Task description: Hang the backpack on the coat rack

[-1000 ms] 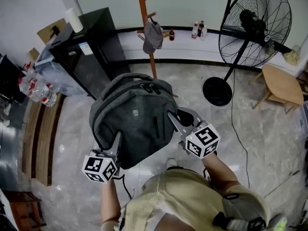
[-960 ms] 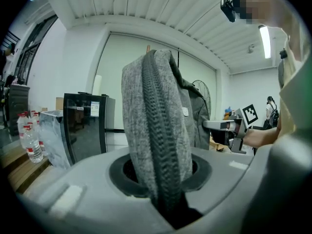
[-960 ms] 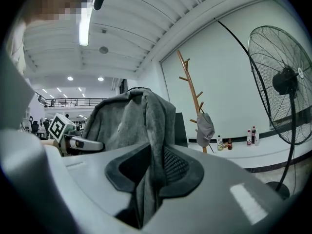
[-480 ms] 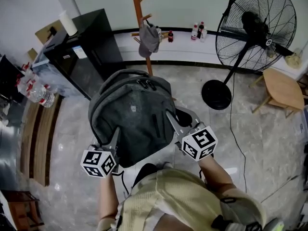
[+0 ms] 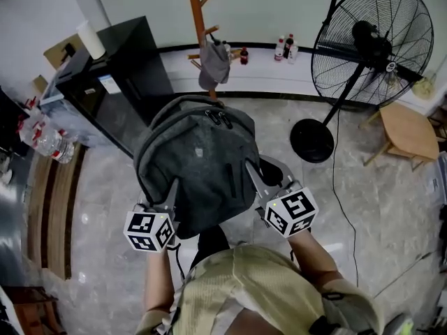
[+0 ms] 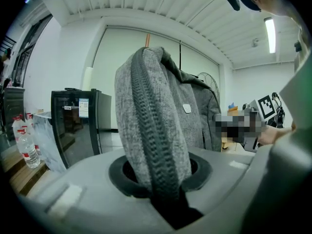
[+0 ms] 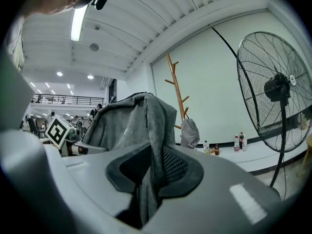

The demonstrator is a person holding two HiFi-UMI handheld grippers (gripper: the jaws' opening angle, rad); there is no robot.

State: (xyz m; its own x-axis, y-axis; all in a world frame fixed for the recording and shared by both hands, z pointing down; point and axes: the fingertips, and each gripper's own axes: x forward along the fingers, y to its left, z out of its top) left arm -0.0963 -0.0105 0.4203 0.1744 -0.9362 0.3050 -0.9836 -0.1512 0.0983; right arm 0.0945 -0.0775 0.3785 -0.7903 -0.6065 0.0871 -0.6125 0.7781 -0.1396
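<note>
I carry a grey backpack (image 5: pixel 197 162) in the air between both grippers, its zipped top facing the coat rack. My left gripper (image 5: pixel 170 190) is shut on the backpack's left side; the zippered edge (image 6: pixel 153 145) is pinched between its jaws. My right gripper (image 5: pixel 251 175) is shut on the right side, with grey fabric (image 7: pixel 151 145) and black mesh caught in its jaws. The wooden coat rack (image 5: pixel 199 30) stands ahead by the wall with a grey cap (image 5: pixel 211 65) hanging on a lower peg. In the right gripper view the coat rack (image 7: pixel 176 99) rises just beyond the bag.
A black cabinet (image 5: pixel 115 75) with a white roll on top stands left of the rack, with water bottles (image 5: pixel 45 139) beside it. A large pedestal fan (image 5: pixel 363 44) stands to the right, and a small wooden stool (image 5: pixel 406 125) beyond it. Drink bottles (image 5: pixel 286 45) line the wall ledge.
Both grippers and the backpack have moved toward the coat rack, which now sits closer above the bag. The grip on the bag is unchanged.
</note>
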